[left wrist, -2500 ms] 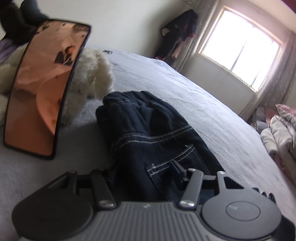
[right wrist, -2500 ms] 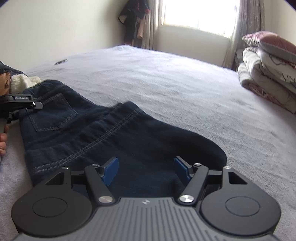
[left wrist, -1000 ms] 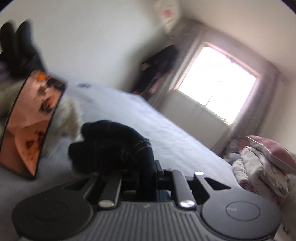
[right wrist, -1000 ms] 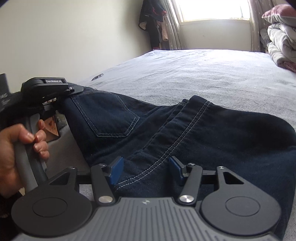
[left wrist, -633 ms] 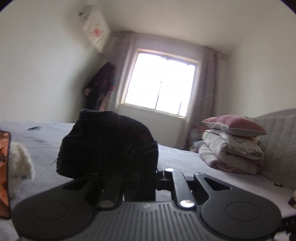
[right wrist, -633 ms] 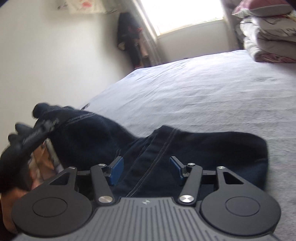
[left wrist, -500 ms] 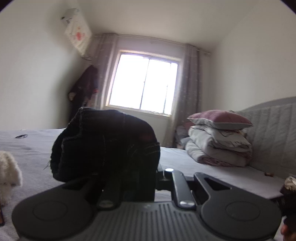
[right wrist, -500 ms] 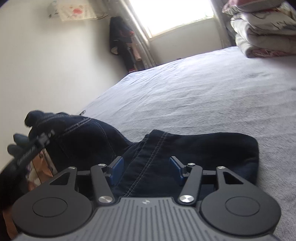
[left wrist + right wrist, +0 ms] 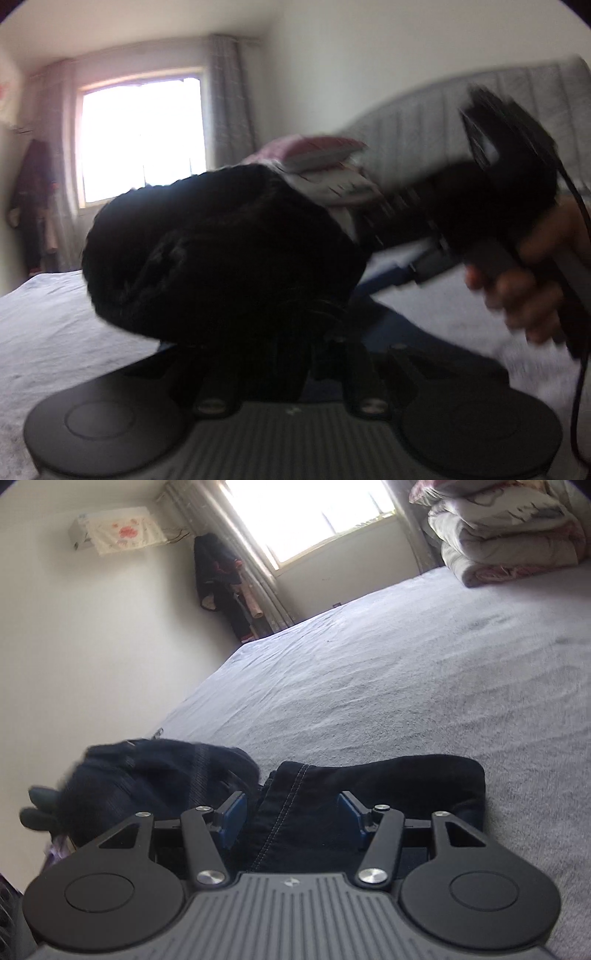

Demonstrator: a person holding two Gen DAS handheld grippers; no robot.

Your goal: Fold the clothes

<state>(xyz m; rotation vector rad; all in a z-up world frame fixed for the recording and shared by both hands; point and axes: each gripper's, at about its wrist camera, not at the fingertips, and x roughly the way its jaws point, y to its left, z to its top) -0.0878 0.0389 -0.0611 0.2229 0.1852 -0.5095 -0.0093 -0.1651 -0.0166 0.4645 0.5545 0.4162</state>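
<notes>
On one grey bed [image 9: 424,672], one pair of jeans [image 9: 369,786]: left claw [image 9: 280,343] clamping it, right claw [image 9: 291,812] parted astride.

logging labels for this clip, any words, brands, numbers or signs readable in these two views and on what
No readable text.
Small pale logo mark on the right gripper's grey ribbed body: a symbol, no letters.
Same mark on the left gripper: blurred.
Red-blotched white cloth over the wall unit: pattern only, no words.

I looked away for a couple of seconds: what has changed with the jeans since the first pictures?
The left gripper shut on the waist end of the jeans, lifted it off the bed and swung it toward the right gripper. The right gripper stayed open over the other end; the folded bedding is unmoved.
</notes>
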